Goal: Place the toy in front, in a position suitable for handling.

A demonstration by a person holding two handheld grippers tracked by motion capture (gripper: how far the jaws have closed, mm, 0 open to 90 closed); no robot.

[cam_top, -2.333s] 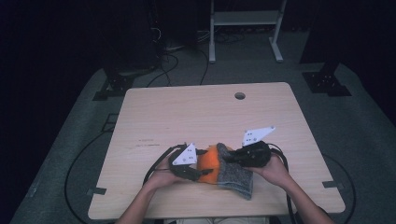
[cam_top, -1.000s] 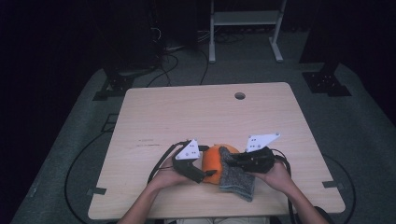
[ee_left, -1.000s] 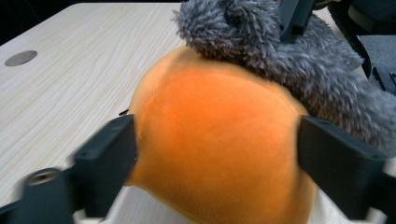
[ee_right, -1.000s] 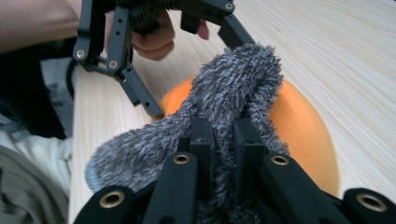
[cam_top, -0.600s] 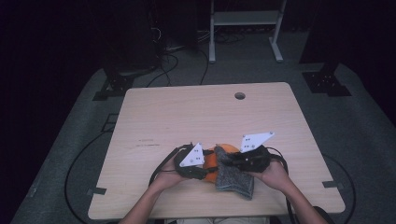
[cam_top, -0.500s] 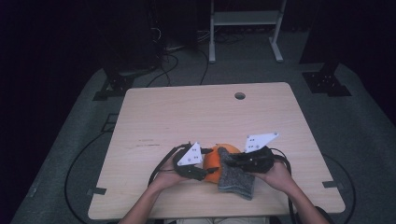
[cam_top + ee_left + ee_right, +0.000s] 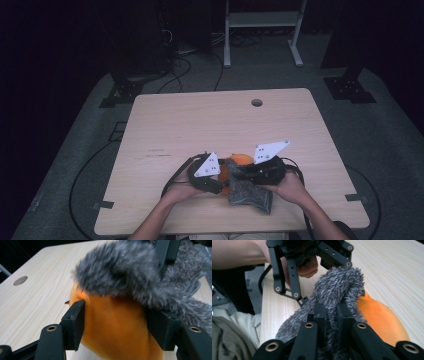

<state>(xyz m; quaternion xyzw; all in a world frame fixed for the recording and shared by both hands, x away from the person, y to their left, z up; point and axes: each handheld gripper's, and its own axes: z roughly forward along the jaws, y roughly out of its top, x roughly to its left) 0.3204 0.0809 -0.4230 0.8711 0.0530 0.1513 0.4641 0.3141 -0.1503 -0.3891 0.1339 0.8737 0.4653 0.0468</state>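
A soft orange thing (image 7: 241, 160) lies near the table's front edge, with a grey fuzzy cloth (image 7: 251, 194) draped over it. In the left gripper view my left gripper (image 7: 117, 315) has the orange thing (image 7: 115, 327) between its jaws. They have just been closing, and both pads now press its sides. The grey cloth (image 7: 120, 272) hangs over its top. My right gripper (image 7: 331, 312) is shut on a fold of the grey cloth (image 7: 339, 285), beside the orange thing (image 7: 379, 320). In the high view the left gripper (image 7: 220, 184) and right gripper (image 7: 239, 175) nearly meet.
The light wooden table (image 7: 200, 125) has a round cable hole (image 7: 256, 102) at its far side. Black cables trail from both grippers over the front edge. A metal stand (image 7: 260, 30) and dark equipment are on the floor beyond the table.
The right gripper has shifted slightly and risen a little with the grey cloth. The left hand has stayed at the orange thing.
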